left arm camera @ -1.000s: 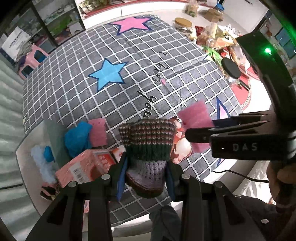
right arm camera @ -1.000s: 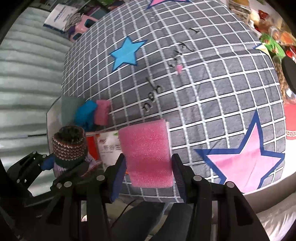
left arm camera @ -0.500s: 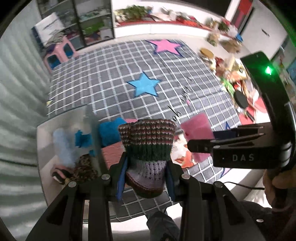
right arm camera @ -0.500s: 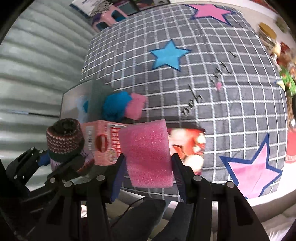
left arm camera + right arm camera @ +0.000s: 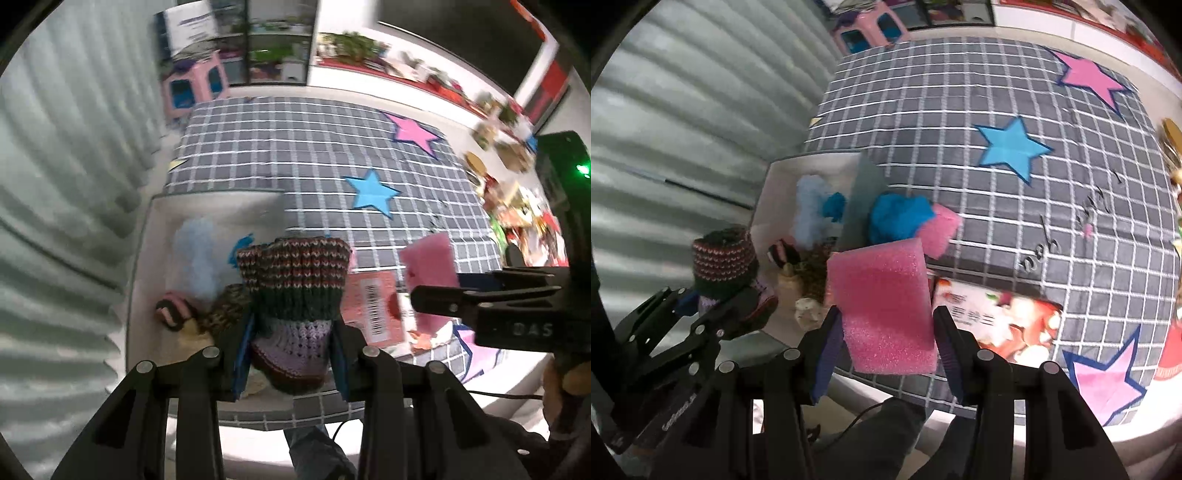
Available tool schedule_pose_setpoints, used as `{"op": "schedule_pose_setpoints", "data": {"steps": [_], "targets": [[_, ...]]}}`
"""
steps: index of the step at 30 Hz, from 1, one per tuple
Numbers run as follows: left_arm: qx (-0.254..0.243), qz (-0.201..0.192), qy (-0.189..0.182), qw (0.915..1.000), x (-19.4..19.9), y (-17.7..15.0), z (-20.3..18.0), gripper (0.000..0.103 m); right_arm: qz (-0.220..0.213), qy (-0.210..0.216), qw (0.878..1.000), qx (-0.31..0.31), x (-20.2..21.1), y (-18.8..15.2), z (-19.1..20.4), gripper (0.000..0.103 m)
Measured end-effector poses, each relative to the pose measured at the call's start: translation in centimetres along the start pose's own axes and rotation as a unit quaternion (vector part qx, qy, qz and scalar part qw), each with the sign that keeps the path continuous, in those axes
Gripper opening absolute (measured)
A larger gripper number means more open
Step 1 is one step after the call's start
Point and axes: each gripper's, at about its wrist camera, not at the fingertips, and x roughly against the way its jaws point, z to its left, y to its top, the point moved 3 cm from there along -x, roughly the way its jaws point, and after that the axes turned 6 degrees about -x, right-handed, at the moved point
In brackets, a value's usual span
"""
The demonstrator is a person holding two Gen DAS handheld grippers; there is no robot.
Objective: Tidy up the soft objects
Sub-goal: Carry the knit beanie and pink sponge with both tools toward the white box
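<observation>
Left wrist view: a knit sock [image 5: 295, 295] is clamped between the pads of the left gripper [image 5: 291, 354], hung above the box [image 5: 147, 258] beyond, seemingly for dropping in.

Right wrist view: a sponge [image 5: 882, 306] is pinched by the right gripper [image 5: 886, 347], with the box just ahead-left.

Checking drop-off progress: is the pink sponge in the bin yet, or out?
Out. Pink sponge is clamped in the right gripper, held beside the bin.

The letters "DAS" stand on the right gripper [image 5: 436, 295] body, right of frame. A barcode marks the pink box [image 5: 373, 306], its digits unreadable.
</observation>
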Motion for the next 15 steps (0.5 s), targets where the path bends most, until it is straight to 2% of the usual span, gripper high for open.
{"op": "schedule_pose_setpoints", "data": {"steps": [9,15], "targets": [[0.071,0.009,0.022,0.9972,-0.2,-2.4,5.0,0.039,0.02,0.001,0.998,0.052,-1.5,0.4,4.5,0.051],[0.097,0.014,0.03,0.9948,-0.8,-2.8,6.8,0.039,0.031,0.007,0.997,0.075,-2.6,1.2,7.3,0.051]]}}
